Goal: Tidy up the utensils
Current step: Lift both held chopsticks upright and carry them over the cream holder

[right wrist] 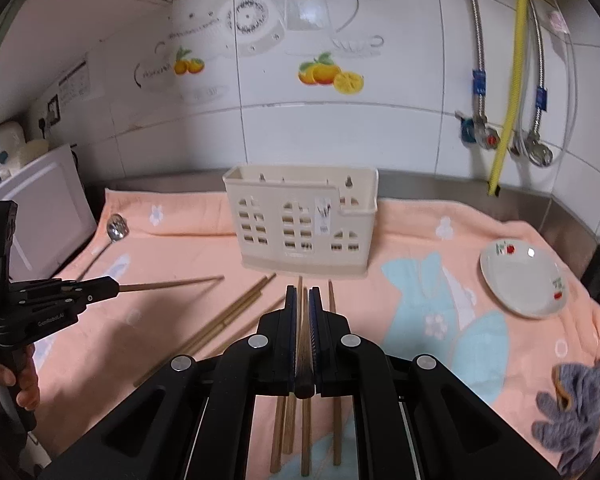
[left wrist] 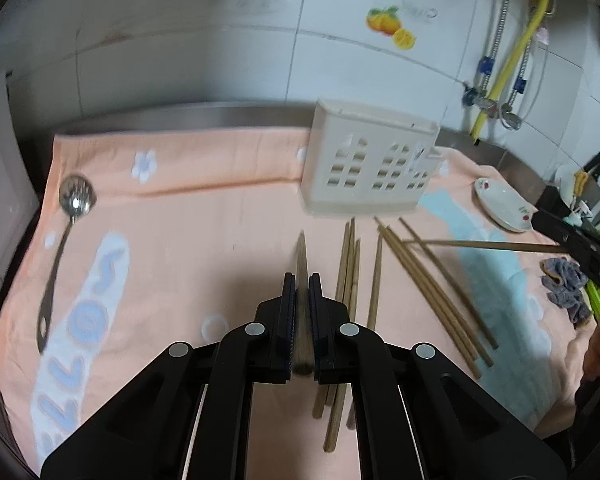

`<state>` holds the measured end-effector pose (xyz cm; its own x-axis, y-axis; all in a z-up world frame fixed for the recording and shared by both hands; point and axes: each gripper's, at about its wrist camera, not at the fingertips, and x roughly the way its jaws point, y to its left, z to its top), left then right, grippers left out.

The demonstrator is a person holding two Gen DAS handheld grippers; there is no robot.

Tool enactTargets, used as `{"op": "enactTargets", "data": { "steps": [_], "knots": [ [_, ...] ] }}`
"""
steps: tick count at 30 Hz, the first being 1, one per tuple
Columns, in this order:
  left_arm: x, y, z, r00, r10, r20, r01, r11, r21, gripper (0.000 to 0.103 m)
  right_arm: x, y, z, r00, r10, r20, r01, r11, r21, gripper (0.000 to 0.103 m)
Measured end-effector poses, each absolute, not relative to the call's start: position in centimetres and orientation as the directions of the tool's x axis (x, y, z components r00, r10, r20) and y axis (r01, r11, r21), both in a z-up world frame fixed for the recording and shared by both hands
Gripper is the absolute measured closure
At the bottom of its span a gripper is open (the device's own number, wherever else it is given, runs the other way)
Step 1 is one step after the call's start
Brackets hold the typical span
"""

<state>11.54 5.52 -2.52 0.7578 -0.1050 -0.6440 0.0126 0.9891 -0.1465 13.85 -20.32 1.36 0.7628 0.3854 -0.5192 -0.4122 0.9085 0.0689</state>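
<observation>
My left gripper [left wrist: 302, 280] is shut on one wooden chopstick [left wrist: 301, 256] that points toward the cream utensil holder [left wrist: 370, 164]. My right gripper [right wrist: 303, 294] is shut on another chopstick [right wrist: 300, 320], also aimed at the holder [right wrist: 302, 224]. Several loose chopsticks [left wrist: 428, 288] lie on the peach towel [left wrist: 204, 236] in front of the holder. A metal slotted spoon [left wrist: 66, 232] lies at the towel's left. The left gripper also shows in the right wrist view [right wrist: 114, 288], and the right gripper in the left wrist view [left wrist: 556, 236], each holding its chopstick level.
A white plate [right wrist: 522, 276] sits on the towel at the right. A grey cloth [right wrist: 576, 412] lies at the right front. A white appliance [right wrist: 44, 208] stands at the left. Tiled wall with pipes and valves [right wrist: 496, 136] is behind the steel counter edge.
</observation>
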Motion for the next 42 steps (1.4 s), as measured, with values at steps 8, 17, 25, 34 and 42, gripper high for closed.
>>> {"op": "enactTargets", "data": {
  "steps": [8,17,25,34,42],
  "knots": [
    [12.7,4.6,0.7,0.779,-0.122,-0.615,0.072,0.992,-0.104,0.097,15.8,-20.4,4.9,0.731,0.439,-0.523,-0.474,0.877,0.073,0.097],
    [14.4,2.9,6.4,0.816,-0.151,-0.558,0.147,0.988,-0.051,0.098,17.4,-21.3,10.2,0.735,0.448,-0.509,-0.503,0.864,0.035,0.103],
    [14.5,2.0,8.1,0.835,-0.161,-0.527,0.16,0.986,-0.049,0.098,16.0,-22.2,6.6,0.695,0.457,-0.555,-0.505,0.86,0.075,0.103],
    [14.5,1.7,7.8,0.834,-0.169,-0.525,0.163,0.985,-0.059,0.098,11.4,-23.5,-1.4,0.648,0.402,-0.647,-0.464,0.882,0.084,0.092],
    [14.0,1.7,8.1,0.838,-0.173,-0.518,0.167,0.984,-0.059,0.098,7.9,-22.4,-6.8,0.612,0.366,-0.701,-0.445,0.892,0.077,0.087]
  ]
}}
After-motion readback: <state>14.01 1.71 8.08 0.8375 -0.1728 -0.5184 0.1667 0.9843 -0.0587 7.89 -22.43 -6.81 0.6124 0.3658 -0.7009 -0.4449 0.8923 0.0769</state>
